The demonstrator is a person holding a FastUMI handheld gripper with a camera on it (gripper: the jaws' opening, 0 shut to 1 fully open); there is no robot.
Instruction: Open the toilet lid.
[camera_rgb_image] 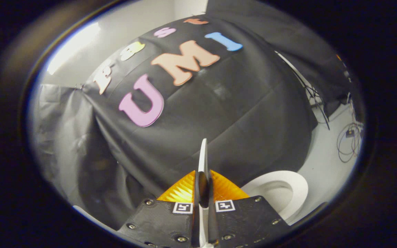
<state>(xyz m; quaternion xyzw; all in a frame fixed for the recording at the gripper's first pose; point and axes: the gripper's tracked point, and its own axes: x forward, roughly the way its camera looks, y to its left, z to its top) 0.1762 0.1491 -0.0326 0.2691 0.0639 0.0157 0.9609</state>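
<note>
A: What's the gripper (203, 182) at?
B: Its orange fingers (181, 191) are pinched tight on the lid (203, 160), a thin white edge standing up between them and poking out past the tips.
A: And the rest of the toilet?
B: The white seat (274, 193) lies low to the right of the fingers, near them. Cables (348, 141) trail on the floor far right.

Black cloth wall (219, 113) ahead; loose cables (348, 141) on pale floor (326, 162).
</note>
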